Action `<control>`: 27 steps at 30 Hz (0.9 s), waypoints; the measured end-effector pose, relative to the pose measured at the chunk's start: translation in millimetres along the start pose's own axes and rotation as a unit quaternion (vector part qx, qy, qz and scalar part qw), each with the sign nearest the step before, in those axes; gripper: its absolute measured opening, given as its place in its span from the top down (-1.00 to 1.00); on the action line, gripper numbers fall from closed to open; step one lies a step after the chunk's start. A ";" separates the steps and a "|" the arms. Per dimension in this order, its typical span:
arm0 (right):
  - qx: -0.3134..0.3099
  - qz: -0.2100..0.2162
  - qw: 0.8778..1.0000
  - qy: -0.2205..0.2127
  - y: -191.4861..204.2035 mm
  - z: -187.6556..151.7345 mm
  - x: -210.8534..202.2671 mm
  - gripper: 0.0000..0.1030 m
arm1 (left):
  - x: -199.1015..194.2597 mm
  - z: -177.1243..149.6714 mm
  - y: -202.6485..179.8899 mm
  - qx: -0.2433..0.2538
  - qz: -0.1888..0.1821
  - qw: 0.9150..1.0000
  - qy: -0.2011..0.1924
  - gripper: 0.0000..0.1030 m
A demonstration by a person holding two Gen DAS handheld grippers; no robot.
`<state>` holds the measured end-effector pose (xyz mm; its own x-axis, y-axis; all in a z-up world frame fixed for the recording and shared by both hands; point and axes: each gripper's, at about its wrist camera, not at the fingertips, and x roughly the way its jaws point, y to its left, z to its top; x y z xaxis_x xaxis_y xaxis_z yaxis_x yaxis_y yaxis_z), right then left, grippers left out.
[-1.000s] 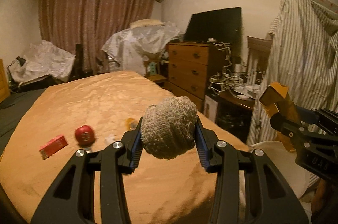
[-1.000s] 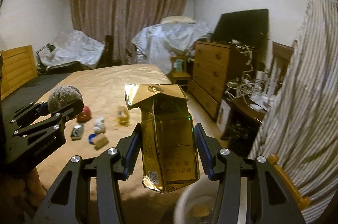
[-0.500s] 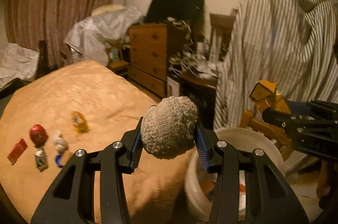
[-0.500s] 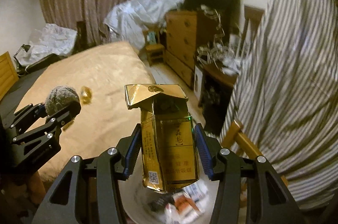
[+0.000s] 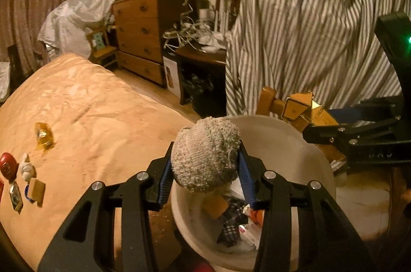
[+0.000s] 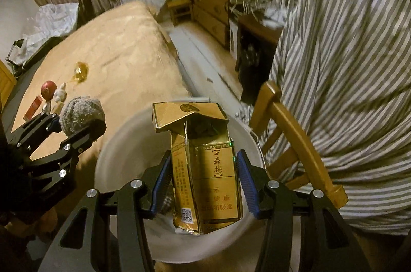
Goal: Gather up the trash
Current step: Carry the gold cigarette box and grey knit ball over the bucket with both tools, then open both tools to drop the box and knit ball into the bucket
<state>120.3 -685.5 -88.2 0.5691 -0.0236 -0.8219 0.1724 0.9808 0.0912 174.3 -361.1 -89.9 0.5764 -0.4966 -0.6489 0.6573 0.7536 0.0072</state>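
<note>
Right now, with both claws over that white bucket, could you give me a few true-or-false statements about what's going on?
1. The left claw grips a balled sock. True.
2. The right claw is empty. False: it grips a gold cigarette pack.
3. The bucket already holds trash. True.
4. The bed is cleared. False: a red ball and small scraps still lie there.
5. The sock lies in the bucket. False: it is held above it.
</note>
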 end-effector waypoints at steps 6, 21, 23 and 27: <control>0.000 -0.002 1.000 0.020 -9.1 -4.3 16.2 0.00 | 19.7 -4.2 -2.9 0.010 -0.007 1.000 0.027 0.17; 0.016 0.007 1.000 0.018 -10.4 -8.7 29.5 -0.26 | 22.6 -3.6 -5.7 0.014 0.009 1.000 0.026 -0.28; 0.021 0.009 1.000 0.014 -10.7 -8.1 28.4 -0.27 | 21.2 -3.1 -4.2 0.014 0.013 1.000 0.024 -0.32; 0.024 0.012 1.000 0.010 -11.5 -8.4 27.0 -0.27 | 19.9 -2.2 -3.3 0.014 0.013 1.000 0.024 -0.33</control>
<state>126.9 -695.7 -116.1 0.5569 0.0041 -0.8306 0.1984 0.9704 0.1378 182.5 -372.4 -104.5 0.5705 -0.4548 -0.6839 0.6560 0.7534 0.0461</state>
